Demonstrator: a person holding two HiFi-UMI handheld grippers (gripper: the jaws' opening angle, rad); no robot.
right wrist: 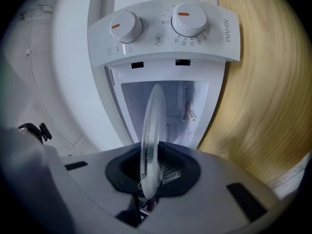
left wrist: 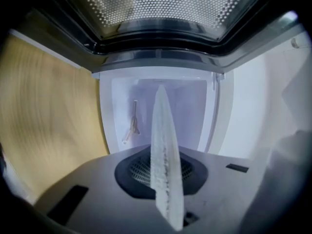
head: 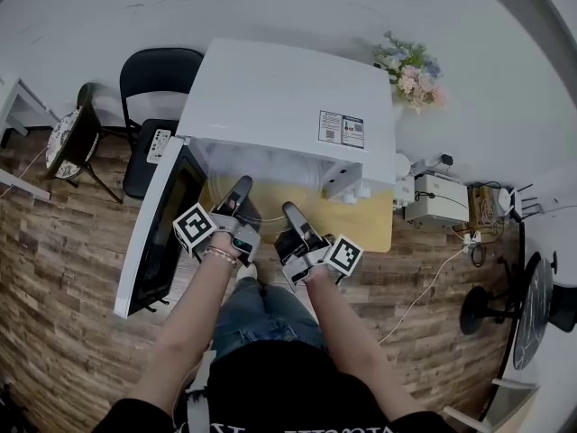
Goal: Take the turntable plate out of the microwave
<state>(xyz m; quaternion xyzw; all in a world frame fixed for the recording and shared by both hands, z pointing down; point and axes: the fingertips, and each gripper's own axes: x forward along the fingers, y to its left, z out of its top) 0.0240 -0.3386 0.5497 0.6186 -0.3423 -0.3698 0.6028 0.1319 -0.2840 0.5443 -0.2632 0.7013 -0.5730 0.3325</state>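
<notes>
The white microwave (head: 288,97) stands on a wooden table with its door (head: 162,233) swung open to the left. The clear glass turntable plate (left wrist: 165,169) is held at the cavity's mouth, seen edge-on in both gripper views. My left gripper (head: 242,186) is shut on one side of its rim, and the plate runs straight up between the jaws (left wrist: 165,182). On the plate's (right wrist: 151,130) other side my right gripper (head: 290,210) is shut too, with the rim deep in its jaws (right wrist: 150,177). Behind the plate the cavity (left wrist: 161,111) holds a small pronged hub (left wrist: 132,126).
The control panel (right wrist: 165,30) with two dials sits beside the cavity. A black chair (head: 158,79) stands behind the microwave on the left, and a round stool (head: 68,138) further left. Flowers (head: 410,70) and a white box with cables (head: 437,197) are at the right. The tabletop (head: 370,228) shows under the microwave's front.
</notes>
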